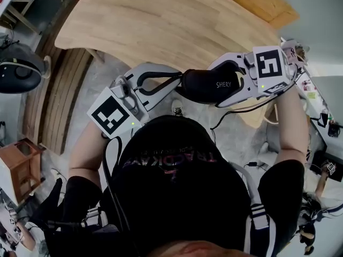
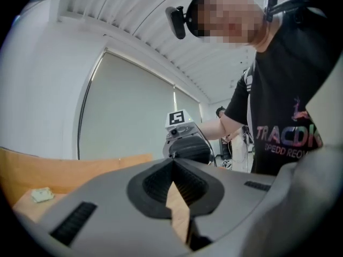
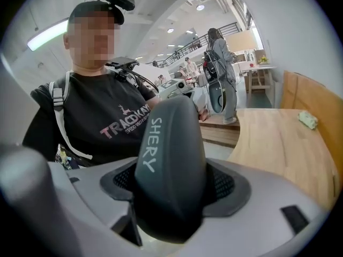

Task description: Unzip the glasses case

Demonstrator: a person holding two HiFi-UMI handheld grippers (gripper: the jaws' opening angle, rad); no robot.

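Off the near edge of the light wooden table [image 1: 161, 20], I hold one black oval glasses case [image 1: 206, 84], contents unseen, clamped in my right gripper's [image 1: 217, 84] jaws. My left gripper's [image 1: 178, 81] jaws are pressed together at its end.

Left tool [image 2: 172, 162] closed, tips by glasses case [image 2: 188, 148].
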